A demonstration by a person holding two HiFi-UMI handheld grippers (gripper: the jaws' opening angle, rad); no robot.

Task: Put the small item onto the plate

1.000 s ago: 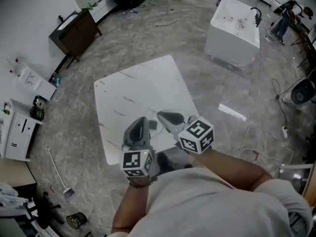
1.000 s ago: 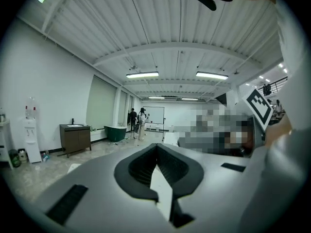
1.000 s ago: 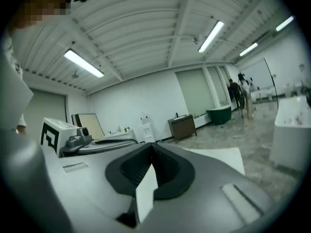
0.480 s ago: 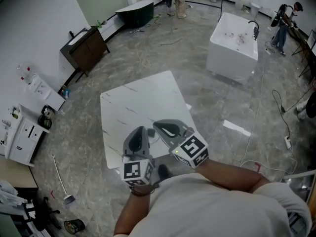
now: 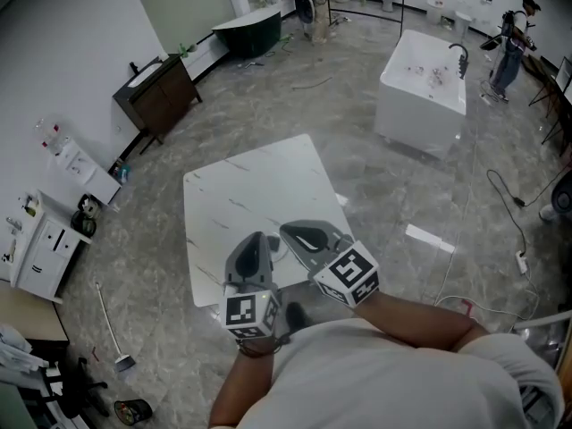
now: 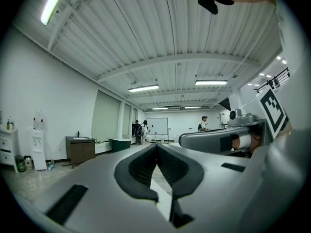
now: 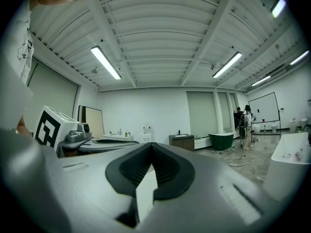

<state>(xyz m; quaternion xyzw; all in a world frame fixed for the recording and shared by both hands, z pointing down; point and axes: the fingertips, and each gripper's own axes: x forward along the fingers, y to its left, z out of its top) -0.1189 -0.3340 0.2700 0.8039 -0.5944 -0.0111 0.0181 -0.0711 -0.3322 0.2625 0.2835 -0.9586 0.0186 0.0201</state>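
Apparently unstarted; left gripper [image 6: 156, 147], right gripper [image 7: 151, 147] both closed, empty; no plate or small item beyond jaws.

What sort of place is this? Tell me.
Probably a bathroom-fixture showroom or studio: a white bathtub, a dark green tub and a dark vanity cabinet stand about an open floor.

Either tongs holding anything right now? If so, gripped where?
Nothing is held. The left tongs and the right tongs are both shut tip to tip, with nothing between the jaws.
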